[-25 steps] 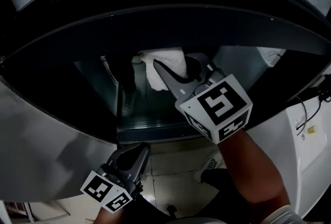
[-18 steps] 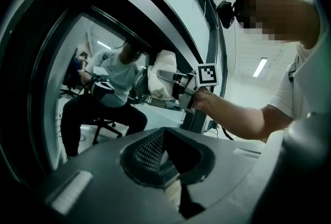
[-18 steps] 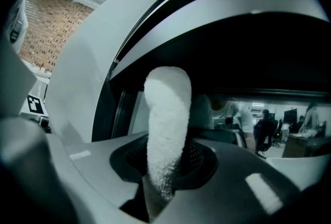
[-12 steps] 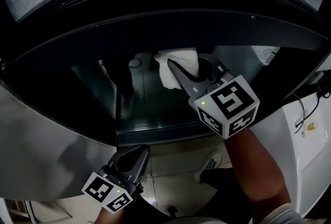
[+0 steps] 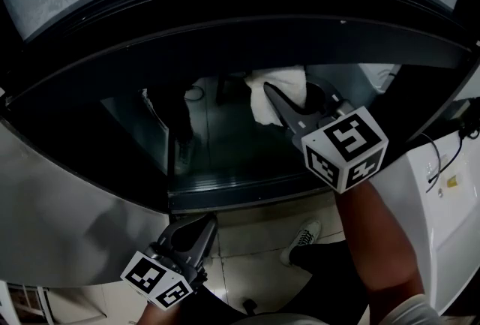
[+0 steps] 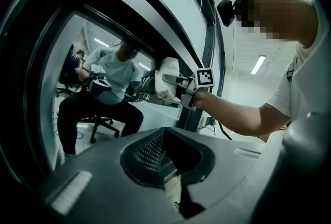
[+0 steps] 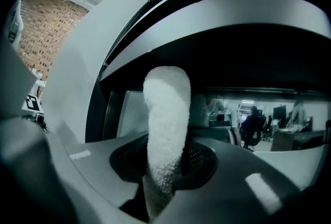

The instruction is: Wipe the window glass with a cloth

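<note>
Head view: the right hand-held gripper (image 5: 294,100) is up at the window glass (image 5: 225,147), clenched on a white cloth (image 5: 261,112). The cloth is bunched near the top of the pane, just under the dark curved frame (image 5: 225,31). There's plenty of bare glass to the left of the cloth and below it, all the way down to the frame's bottom edge. The left hand-held gripper (image 5: 192,230) hangs low over the tiled floor (image 5: 247,237), well apart from the glass.

Left gripper view: its jaws are closed together with nothing in them. Past them the cloth looks pressed on the pane, near an upright post (image 6: 213,57). A person (image 6: 111,78) sits on a chair (image 6: 95,122) on the far side of the glass.

Right gripper view: the jaws pinch the cloth, which stands straight up between them. Glass shows on both sides of it, and the frame arches close above the cloth's top.
</note>
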